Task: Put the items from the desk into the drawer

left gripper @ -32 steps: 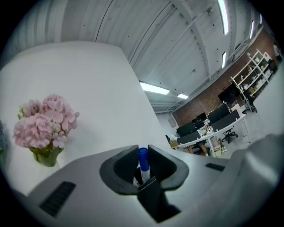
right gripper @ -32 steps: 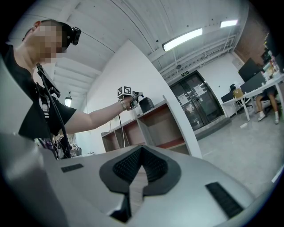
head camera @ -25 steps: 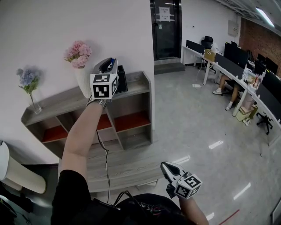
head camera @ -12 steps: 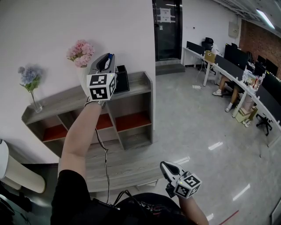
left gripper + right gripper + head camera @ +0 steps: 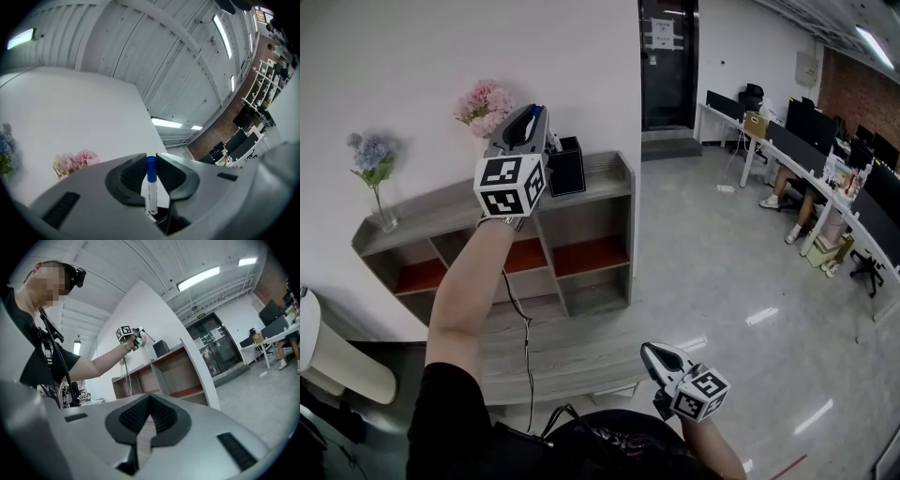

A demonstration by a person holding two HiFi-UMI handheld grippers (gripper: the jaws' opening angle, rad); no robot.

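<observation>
While the left gripper [image 5: 528,124] clamps its jaws on a blue-capped marker [image 5: 151,185] above the shelf [image 5: 427,212], the right gripper [image 5: 653,355] hangs low, jaws together and empty.

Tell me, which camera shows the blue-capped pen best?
The left gripper view: the pen fills the middle, held in the left gripper. The head view shows only a blue sliver; in the right gripper view it is too far off to make out.

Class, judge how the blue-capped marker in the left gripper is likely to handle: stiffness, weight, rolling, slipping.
The marker looks like a slim, rigid plastic tube, so it is probably stiff and light. Its round, smooth body would likely roll if laid flat. Pinched in the left gripper, it may pivot or slip.
</observation>
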